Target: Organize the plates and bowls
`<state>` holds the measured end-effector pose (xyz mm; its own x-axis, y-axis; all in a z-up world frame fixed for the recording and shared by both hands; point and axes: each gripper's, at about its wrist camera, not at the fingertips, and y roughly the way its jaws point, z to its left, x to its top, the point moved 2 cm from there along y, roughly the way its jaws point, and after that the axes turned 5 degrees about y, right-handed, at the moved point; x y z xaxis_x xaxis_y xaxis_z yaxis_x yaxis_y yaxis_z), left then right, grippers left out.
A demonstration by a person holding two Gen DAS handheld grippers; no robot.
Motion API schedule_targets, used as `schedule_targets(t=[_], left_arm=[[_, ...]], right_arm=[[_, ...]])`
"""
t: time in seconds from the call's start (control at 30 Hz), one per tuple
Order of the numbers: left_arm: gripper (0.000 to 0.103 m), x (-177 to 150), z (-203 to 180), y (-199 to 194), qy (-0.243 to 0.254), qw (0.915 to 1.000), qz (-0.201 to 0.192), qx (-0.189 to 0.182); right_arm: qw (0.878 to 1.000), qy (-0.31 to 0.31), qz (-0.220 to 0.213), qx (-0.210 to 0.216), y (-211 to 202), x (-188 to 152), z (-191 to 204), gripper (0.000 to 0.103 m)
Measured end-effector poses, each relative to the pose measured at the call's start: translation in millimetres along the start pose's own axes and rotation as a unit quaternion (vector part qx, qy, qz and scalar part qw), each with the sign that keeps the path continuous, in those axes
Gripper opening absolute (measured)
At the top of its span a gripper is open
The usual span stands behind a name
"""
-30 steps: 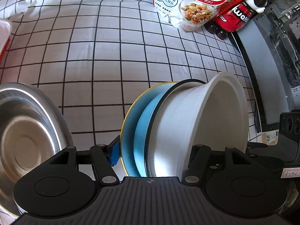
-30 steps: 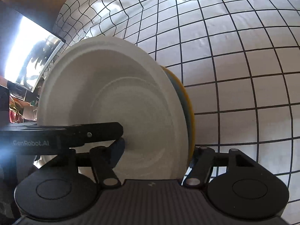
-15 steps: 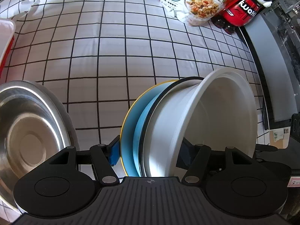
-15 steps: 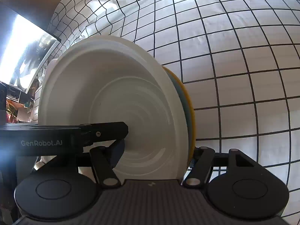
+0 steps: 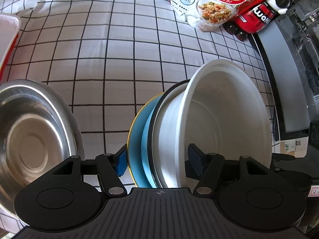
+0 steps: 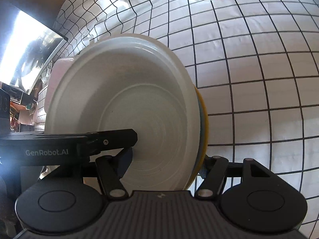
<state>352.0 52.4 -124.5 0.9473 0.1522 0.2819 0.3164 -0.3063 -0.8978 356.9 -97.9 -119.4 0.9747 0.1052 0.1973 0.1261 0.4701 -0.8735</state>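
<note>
Left wrist view: the stack of white bowl and blue plate is clamped by both the left gripper and the right gripper; it is judged mid-carry, and next a level lowering is needed, perhaps beside the steel bowl.

Home table, checked tablecloth, cereal bag

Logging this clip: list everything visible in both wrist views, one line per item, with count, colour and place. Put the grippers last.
white bowl: 1, white, on edge, top of the gripped stack
black-rimmed dish: 1, pale with black rim, behind the bowl
blue plate: 1, light blue with yellow rim, outermost of the stack
steel bowl: 1, silver, left on the cloth
checked cloth: 1, white with black grid, covers the table
cereal bag: 1, red and white, far end
dark bottles: number unclear, red labels, beside the bag
left gripper: clamps the stack
right gripper: clamps the same stack
</note>
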Motion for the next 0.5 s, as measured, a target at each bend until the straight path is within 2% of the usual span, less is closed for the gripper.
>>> schedule_targets(t=[0.5], left_arm=[[0.066,1.6,-0.6,-10.4,0.005,0.9997,-0.023,-0.010]], right_arm=[[0.999,-0.025,-0.027,-0.008,-10.5,0.3,11.5,0.067]])
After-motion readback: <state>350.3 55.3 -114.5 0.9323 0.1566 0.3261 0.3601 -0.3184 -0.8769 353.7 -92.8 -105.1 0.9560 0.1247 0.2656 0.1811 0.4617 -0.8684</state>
